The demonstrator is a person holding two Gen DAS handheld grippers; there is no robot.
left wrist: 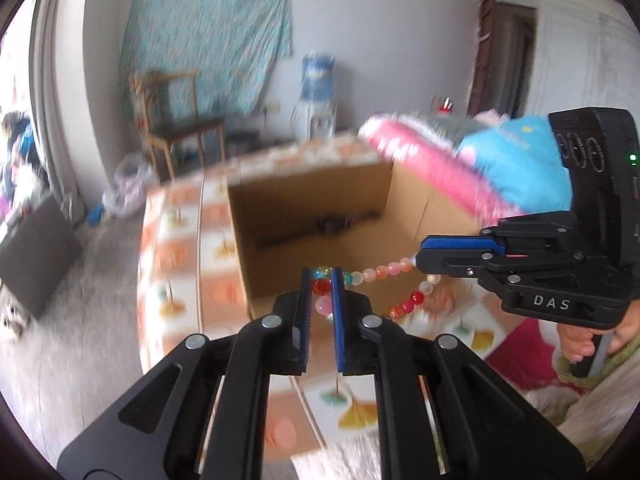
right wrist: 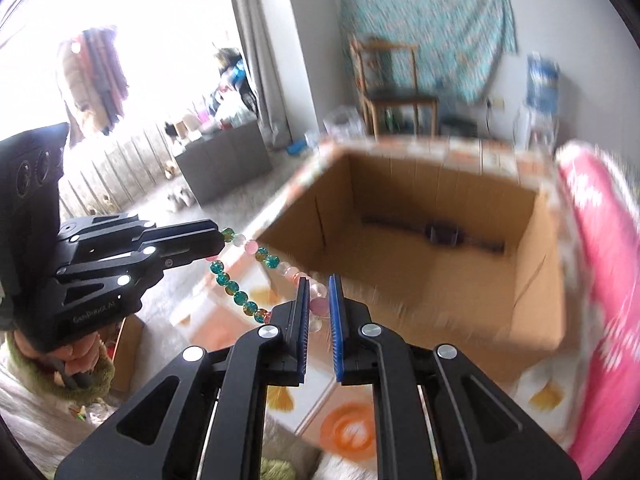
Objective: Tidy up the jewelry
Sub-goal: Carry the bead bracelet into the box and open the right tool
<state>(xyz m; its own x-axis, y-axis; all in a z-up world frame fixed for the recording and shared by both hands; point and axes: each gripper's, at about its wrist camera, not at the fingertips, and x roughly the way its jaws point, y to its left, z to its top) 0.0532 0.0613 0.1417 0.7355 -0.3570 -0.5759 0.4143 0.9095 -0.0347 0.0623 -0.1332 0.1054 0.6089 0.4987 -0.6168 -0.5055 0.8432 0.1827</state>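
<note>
Bead strand (left wrist: 376, 272): glassy round beads, teal, red, pink, frosted. Stretched roughly level between both tools, slack part drooping under. Left gripper (left wrist: 322, 280) and right gripper (right wrist: 319, 286) each pinched tight on it, above open cardboard box (right wrist: 440, 280).

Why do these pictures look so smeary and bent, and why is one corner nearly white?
Left wrist view: round fisheye bending, the open brown cardboard box smeared by motion, the multicoloured glass-bead string fairly sharp. Right wrist view: window daylight washes out the upper left, while the pink patterned cushion is streaked.
</note>
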